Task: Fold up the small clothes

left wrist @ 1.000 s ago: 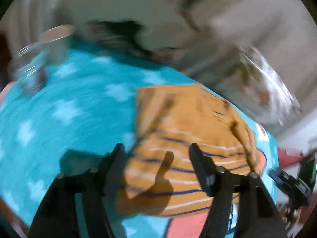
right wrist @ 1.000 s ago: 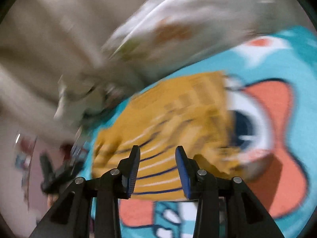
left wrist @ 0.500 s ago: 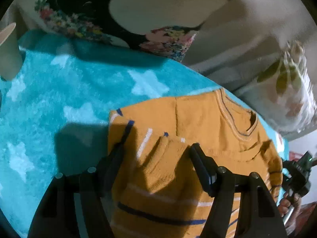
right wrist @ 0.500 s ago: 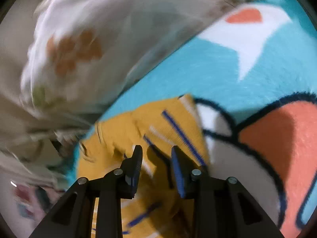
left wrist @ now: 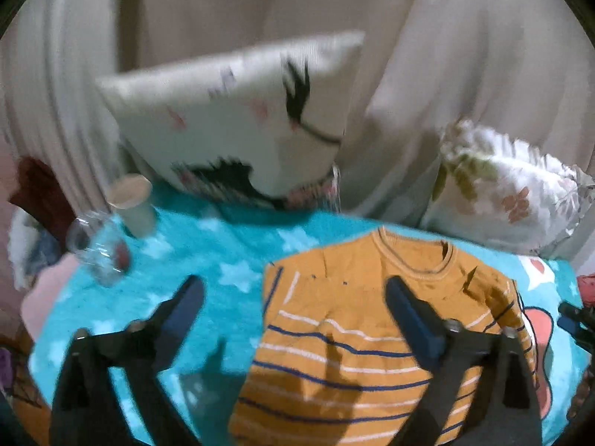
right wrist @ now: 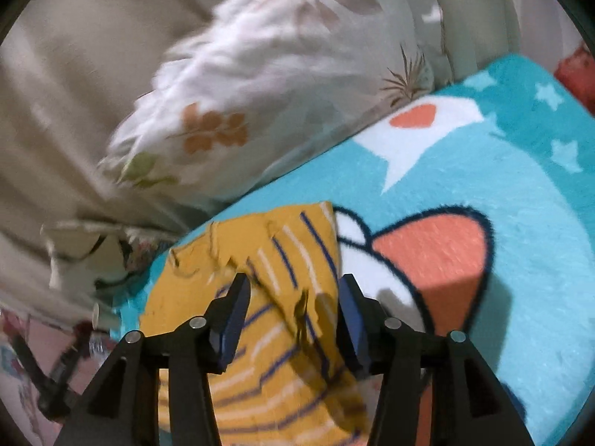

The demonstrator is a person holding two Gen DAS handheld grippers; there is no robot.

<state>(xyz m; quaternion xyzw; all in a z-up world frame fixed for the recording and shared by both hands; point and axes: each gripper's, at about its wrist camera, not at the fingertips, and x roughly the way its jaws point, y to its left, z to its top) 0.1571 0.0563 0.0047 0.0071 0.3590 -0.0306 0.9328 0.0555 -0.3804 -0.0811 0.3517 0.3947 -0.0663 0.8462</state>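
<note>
An orange sweater [left wrist: 357, 334] with blue and white stripes lies flat on a turquoise blanket [left wrist: 208, 260], both sleeves folded in over the body, collar toward the pillows. My left gripper [left wrist: 293, 297] is open wide and empty, held above the sweater's left edge. The sweater also shows in the right wrist view [right wrist: 260, 334]. My right gripper [right wrist: 292, 290] is open and empty, just above the sweater's folded right sleeve. The right gripper's tip also shows at the left wrist view's right edge [left wrist: 574, 319].
A white pillow with a black print [left wrist: 238, 126] and a floral pillow [left wrist: 505, 193] lean against beige fabric behind. A paper cup [left wrist: 132, 200] and a clear glass jar [left wrist: 96, 249] stand on the blanket at far left. The blanket shows an orange cartoon shape [right wrist: 431, 256].
Both grippers have pulled back and up from the sweater. The left gripper has opened wider. The right gripper has opened and let go of the sleeve, which now lies folded.
</note>
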